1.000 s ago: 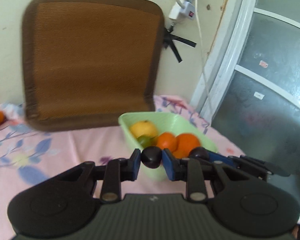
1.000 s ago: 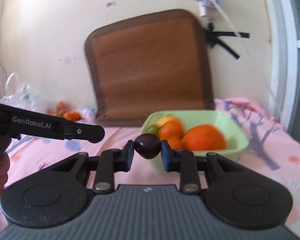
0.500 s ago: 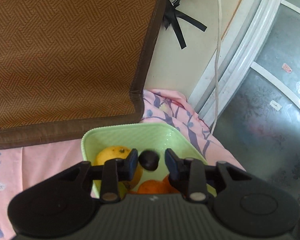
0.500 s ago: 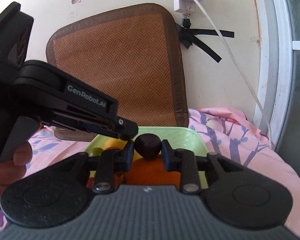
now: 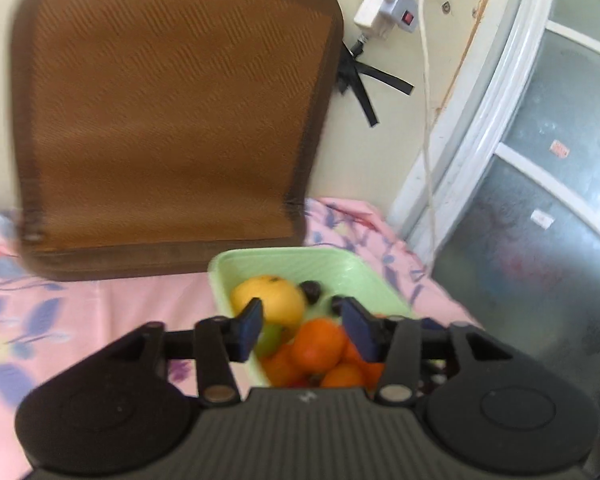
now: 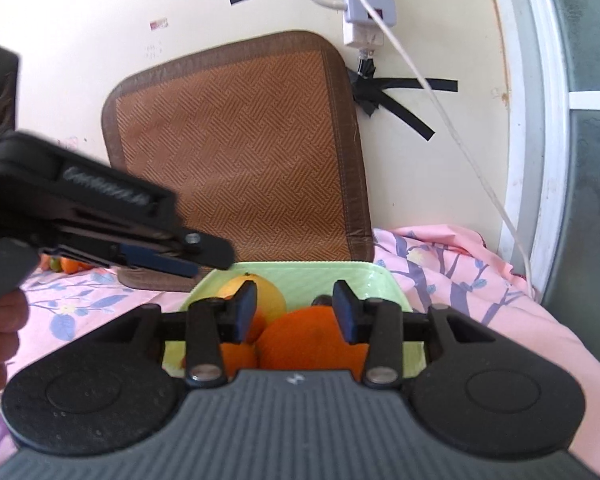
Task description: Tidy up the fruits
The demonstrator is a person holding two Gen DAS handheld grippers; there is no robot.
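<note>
Left gripper (image 5: 302, 330): fingers spread apart, nothing between them. It hangs above the near half of the green basket (image 5: 340, 265), which sits on the pink floral cloth (image 5: 80, 320) just in front of the brown woven mat (image 5: 172, 112) propped against the wall.

Right gripper (image 6: 295, 316): fingers likewise spread, holding nothing, poised over the same basket (image 6: 364, 280) from the near side. The left gripper's body enters this view from the left, its tip just above the basket's left rim.

Basket contents, left wrist view: a yellow fruit (image 5: 270, 298) at the far left, directly beyond the left finger; a green fruit (image 5: 270, 336) just beneath it; several oranges (image 5: 320, 344) heaped in the near portion, below the gap between the fingers. Two dark plums lie in the basket: one plum (image 5: 311, 291) touching the yellow fruit's right side, a second plum (image 5: 337, 304) just beside the right finger; the view is blurred. More oranges (image 6: 70, 266) lie well apart on the cloth at far left in the right wrist view.
</note>
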